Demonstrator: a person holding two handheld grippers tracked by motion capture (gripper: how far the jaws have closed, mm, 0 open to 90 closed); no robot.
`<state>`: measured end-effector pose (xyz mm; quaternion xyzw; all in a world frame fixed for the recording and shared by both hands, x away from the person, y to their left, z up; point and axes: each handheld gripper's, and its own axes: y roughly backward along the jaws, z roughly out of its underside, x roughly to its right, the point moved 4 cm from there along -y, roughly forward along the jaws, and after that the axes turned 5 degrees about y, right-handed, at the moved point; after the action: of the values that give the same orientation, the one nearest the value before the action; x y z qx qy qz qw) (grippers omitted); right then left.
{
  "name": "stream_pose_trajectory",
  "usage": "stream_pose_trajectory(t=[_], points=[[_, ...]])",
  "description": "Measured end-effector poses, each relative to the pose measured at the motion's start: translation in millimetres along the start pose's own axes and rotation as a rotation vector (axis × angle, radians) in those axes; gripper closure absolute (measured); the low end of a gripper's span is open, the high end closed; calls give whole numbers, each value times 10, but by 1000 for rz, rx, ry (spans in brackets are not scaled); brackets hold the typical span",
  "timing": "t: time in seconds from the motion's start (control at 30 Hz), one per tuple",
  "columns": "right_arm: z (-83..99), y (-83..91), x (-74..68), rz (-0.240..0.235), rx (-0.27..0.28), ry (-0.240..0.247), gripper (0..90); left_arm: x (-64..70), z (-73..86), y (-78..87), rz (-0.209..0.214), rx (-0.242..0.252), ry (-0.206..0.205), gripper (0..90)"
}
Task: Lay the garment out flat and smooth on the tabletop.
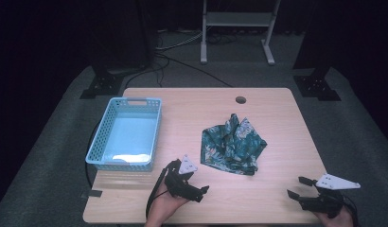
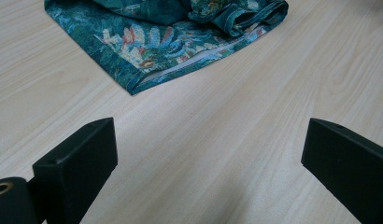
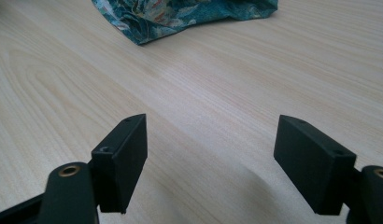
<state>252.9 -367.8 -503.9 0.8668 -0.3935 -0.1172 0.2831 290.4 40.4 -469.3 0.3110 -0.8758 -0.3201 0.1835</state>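
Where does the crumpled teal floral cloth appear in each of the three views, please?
High view: the floral cloth lies right of centre on the table.
Left gripper view: cloth at top, left of centre.
Right gripper view: cloth along top edge.
Shared landmark: the cloth's near hemmed corner.

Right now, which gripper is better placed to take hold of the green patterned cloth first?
Probably the left gripper. It is open and points at the cloth, whose near corner lies just ahead of it. The right gripper, also open, sits farther off at the table edge.
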Motion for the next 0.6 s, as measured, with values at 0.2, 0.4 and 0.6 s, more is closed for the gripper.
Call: stream_pose_trajectory(t=[0.2, 0.4, 0.6], points=[[-8, -26, -3, -8, 4, -8, 255, -14, -6, 10, 2, 8, 4, 29], [-18, -58, -42, -29, 5, -7, 254, -4, -3, -20, 6, 4, 5, 29], [-35, -91, -73, -45, 4, -4, 254, -10, 3, -40, 12, 1, 4, 29]])
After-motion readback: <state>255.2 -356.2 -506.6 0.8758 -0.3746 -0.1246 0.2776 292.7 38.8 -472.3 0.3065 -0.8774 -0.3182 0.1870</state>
